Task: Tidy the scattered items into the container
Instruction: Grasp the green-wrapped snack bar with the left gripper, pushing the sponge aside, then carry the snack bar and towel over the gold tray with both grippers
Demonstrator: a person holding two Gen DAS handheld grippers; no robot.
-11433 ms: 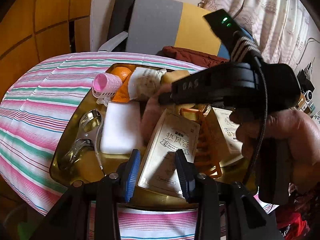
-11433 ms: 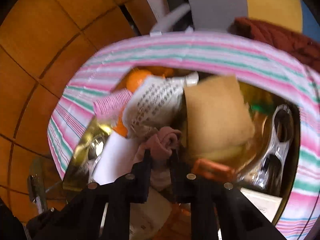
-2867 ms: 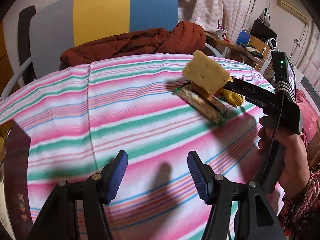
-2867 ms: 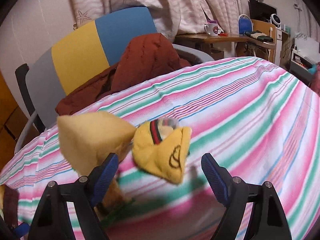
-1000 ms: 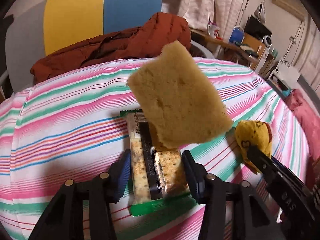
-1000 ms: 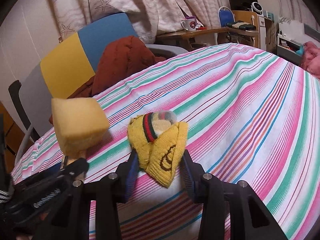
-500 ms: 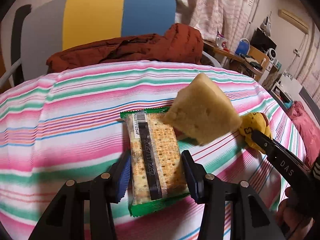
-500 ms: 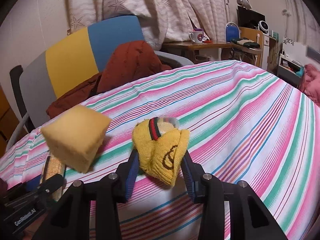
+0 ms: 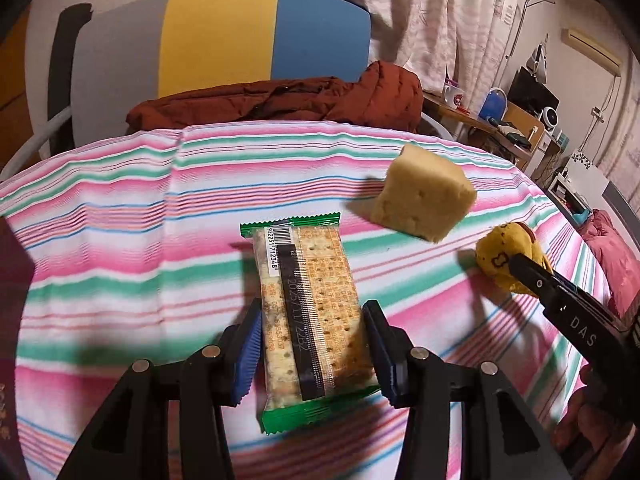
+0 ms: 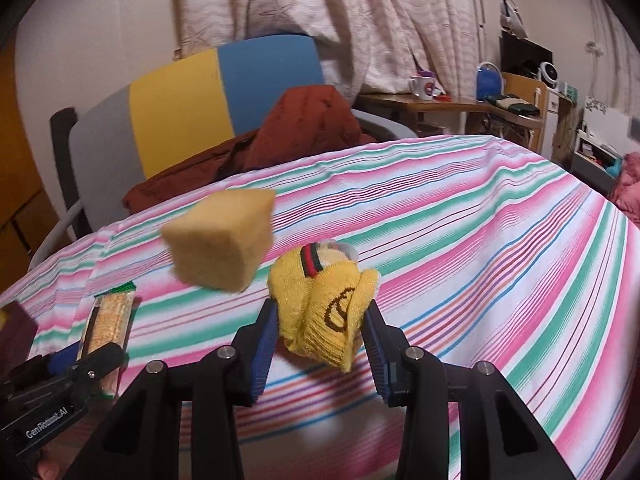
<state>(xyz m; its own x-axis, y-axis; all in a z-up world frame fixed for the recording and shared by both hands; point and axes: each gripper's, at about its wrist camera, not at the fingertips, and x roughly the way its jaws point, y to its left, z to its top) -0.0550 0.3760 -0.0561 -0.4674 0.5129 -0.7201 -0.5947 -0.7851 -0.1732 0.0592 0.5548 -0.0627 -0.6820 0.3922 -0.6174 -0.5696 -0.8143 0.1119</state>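
While the left tongs [image 9: 312, 344] clench the cracker pack [image 9: 310, 312] across its width, long axis running straight ahead, and the right tongs [image 10: 320, 340] grip the yellow sock [image 10: 324, 316], the sponge [image 9: 424, 204] tumbles between them above the bench [image 9: 120, 220], nearer the right.

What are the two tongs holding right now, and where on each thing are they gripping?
Left tongs clamp the cracker packet by its long sides, near its lower end. Right tongs pinch the folded yellow sock at its sides.
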